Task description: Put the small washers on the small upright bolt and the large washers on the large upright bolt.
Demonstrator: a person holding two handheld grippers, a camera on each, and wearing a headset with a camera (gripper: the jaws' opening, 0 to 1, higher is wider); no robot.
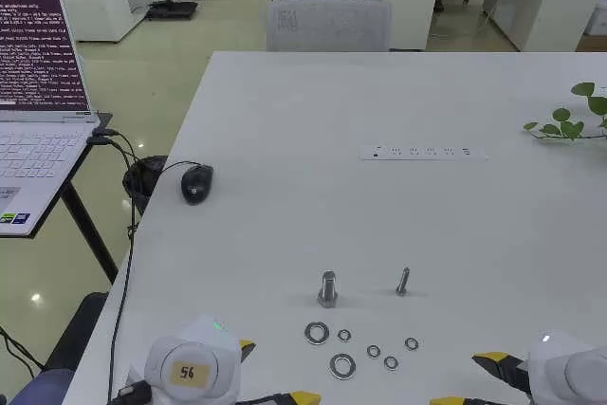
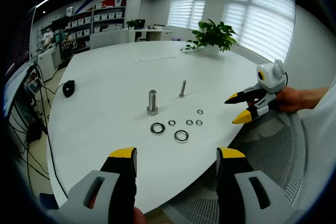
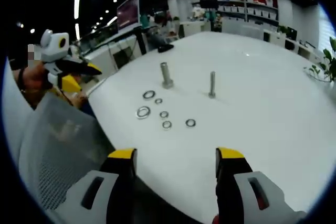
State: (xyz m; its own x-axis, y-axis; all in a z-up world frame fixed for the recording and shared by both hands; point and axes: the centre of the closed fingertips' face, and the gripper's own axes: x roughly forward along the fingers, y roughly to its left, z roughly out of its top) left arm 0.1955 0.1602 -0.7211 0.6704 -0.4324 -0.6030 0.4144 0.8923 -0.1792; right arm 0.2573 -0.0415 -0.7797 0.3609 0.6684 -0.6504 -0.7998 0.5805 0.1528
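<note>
On the white table (image 1: 285, 139) a large bolt (image 1: 327, 288) and a thinner small bolt (image 1: 403, 281) stand upright. In front of them lie two large washers (image 1: 317, 333) (image 1: 342, 365) and several small washers (image 1: 374, 351). My left gripper (image 1: 275, 374) hovers open at the near edge, left of the washers, with nothing between its jaws. My right gripper (image 1: 467, 381) is open and empty at the near edge, to their right. The left gripper view has the large bolt (image 2: 152, 102), small bolt (image 2: 182, 88) and right gripper (image 2: 232, 110); the right gripper view has the large bolt (image 3: 166, 75) and left gripper (image 3: 84, 77).
A black mouse (image 1: 196, 183) with its cable lies at the table's left side. A power strip (image 1: 424, 153) is set mid-table and a plant (image 1: 574, 120) sits at the right edge. A laptop (image 1: 33, 139) stands on a side desk, a grey chair (image 1: 328, 24) beyond.
</note>
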